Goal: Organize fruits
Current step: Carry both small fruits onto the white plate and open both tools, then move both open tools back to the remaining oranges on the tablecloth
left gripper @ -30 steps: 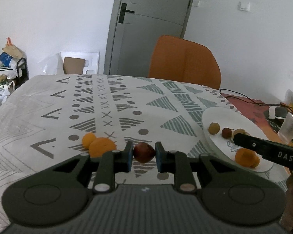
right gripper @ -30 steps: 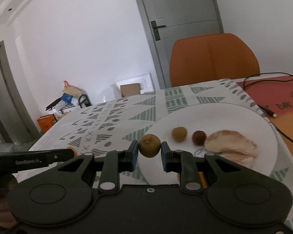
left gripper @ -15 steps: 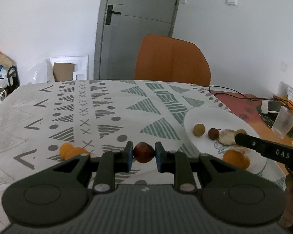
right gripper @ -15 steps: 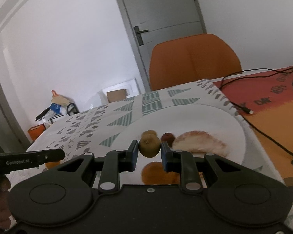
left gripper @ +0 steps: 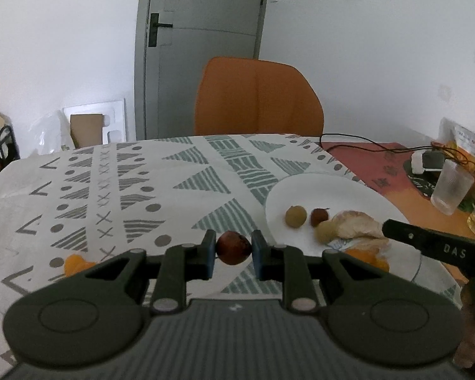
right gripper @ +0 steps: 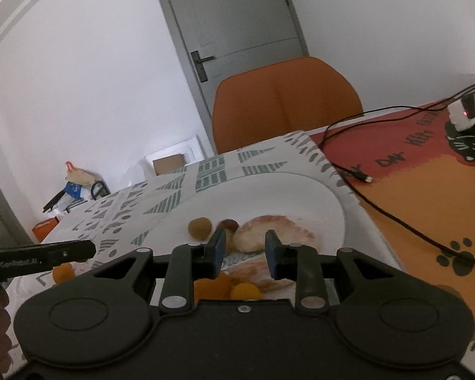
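Note:
My left gripper (left gripper: 233, 251) is shut on a dark red fruit (left gripper: 233, 248), held above the patterned tablecloth just left of the white plate (left gripper: 348, 186). On the plate lie a yellow-green fruit (left gripper: 295, 216), a small red fruit (left gripper: 319, 216), another yellow-green fruit (left gripper: 325, 230), a pale peeled piece (left gripper: 356, 226) and orange segments (left gripper: 369, 258). My right gripper (right gripper: 243, 251) is open and empty over the plate (right gripper: 300, 193), above the peeled piece (right gripper: 266, 232) and orange segments (right gripper: 228, 288). Its side shows in the left wrist view (left gripper: 433, 248).
Orange pieces (left gripper: 74, 264) lie on the cloth at the left. An orange chair (left gripper: 258, 95) stands behind the table. A glass (left gripper: 451, 186), a charger with cable (left gripper: 427, 160) and packets sit on the red-orange mat at the right.
My right gripper has opened and let go of the yellow-green fruit, which now lies on the plate. My left gripper has moved right toward the plate with the dark red fruit.

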